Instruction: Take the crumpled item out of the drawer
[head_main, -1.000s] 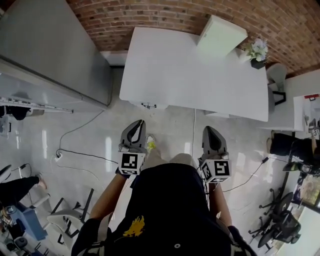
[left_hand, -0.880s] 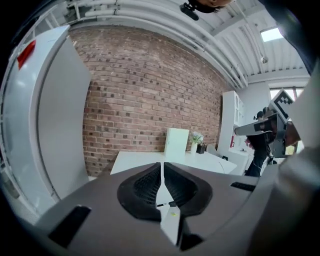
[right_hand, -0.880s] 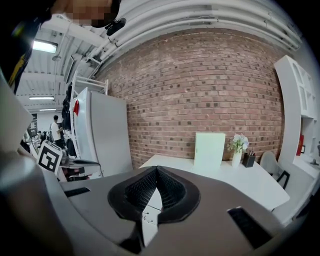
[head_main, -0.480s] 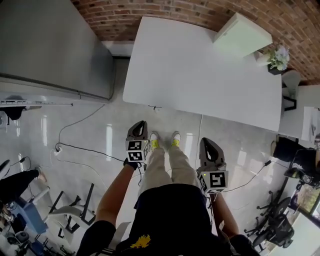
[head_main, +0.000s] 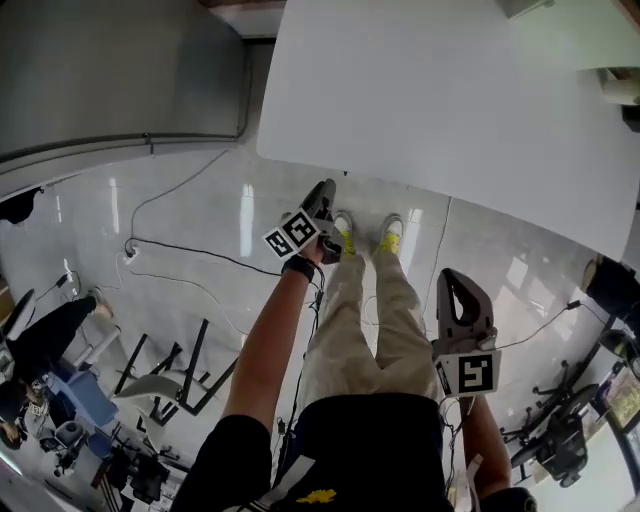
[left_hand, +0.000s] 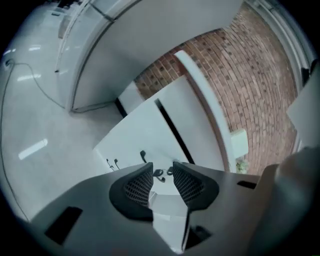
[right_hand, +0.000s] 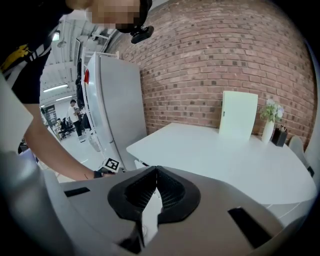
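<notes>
My head camera looks steeply down from above onto the table (head_main: 430, 110), the floor (head_main: 190, 230) and both grippers. The camera on my left gripper (head_main: 327, 188) sits low and rolled, near the table's front, facing the brick wall (left_hand: 235, 75). The camera on my right gripper (head_main: 455, 280) rides higher and farther back, looking over the tabletop at the same wall. All three views share the table, and the right gripper view also catches the left gripper.

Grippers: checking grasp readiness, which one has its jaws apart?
The left gripper: its jaws have just been opening, nothing between them; the right gripper is shut.
</notes>
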